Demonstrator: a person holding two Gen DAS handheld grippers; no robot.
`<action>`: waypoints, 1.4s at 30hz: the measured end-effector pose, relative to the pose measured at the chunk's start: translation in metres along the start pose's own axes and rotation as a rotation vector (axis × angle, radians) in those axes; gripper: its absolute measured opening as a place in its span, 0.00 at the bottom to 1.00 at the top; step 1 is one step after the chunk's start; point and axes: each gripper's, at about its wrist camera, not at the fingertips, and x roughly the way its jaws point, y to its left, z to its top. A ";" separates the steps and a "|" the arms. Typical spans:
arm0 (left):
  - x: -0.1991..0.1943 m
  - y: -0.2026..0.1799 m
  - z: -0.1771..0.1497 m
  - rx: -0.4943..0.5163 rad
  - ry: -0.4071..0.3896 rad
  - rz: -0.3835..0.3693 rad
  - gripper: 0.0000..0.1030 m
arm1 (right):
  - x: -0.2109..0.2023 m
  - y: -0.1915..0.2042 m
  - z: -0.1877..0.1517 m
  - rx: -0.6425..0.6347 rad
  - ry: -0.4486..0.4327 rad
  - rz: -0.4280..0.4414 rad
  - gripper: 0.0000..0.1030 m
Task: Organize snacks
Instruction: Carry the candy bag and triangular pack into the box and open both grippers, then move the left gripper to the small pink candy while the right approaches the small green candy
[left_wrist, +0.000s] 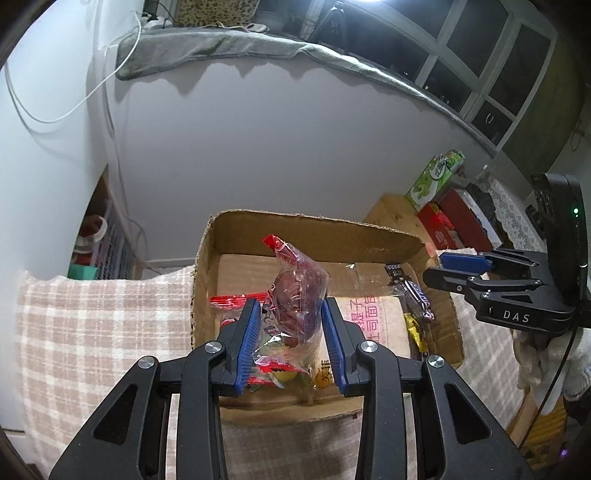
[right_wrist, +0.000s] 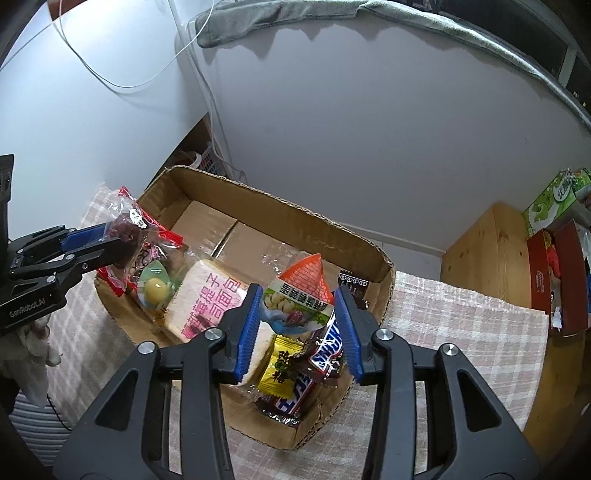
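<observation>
A cardboard box (left_wrist: 295, 225) (right_wrist: 288, 214) sits on a checked cloth. It holds a bread pack with pink writing (right_wrist: 218, 295), Snickers bars (right_wrist: 325, 350) and a yellow candy (right_wrist: 280, 365). My left gripper (left_wrist: 291, 332) is over the box's left part, with a clear red-topped bag of dark red fruit (left_wrist: 299, 291) (right_wrist: 125, 225) between its fingers; the jaws stand wide and I cannot tell if they press it. My right gripper (right_wrist: 299, 321) is over the box's right part, open around a jelly cup with an orange top (right_wrist: 301, 291).
A checked cloth (left_wrist: 92, 332) (right_wrist: 461, 325) covers the surface under the box. A wooden table (right_wrist: 491, 247) with green and red boxes (left_wrist: 436, 177) stands at the right. A white wall (left_wrist: 258, 147) is close behind, with a hanging cable (left_wrist: 55, 118).
</observation>
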 end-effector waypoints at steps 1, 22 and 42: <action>0.001 -0.001 0.000 0.002 0.005 0.002 0.32 | 0.001 -0.001 0.000 0.002 0.002 0.002 0.42; -0.025 -0.011 -0.008 0.045 -0.043 0.004 0.33 | -0.021 0.006 -0.016 0.003 -0.027 0.005 0.57; -0.039 -0.016 -0.089 -0.039 0.056 -0.131 0.32 | -0.060 0.007 -0.111 0.108 -0.038 0.096 0.57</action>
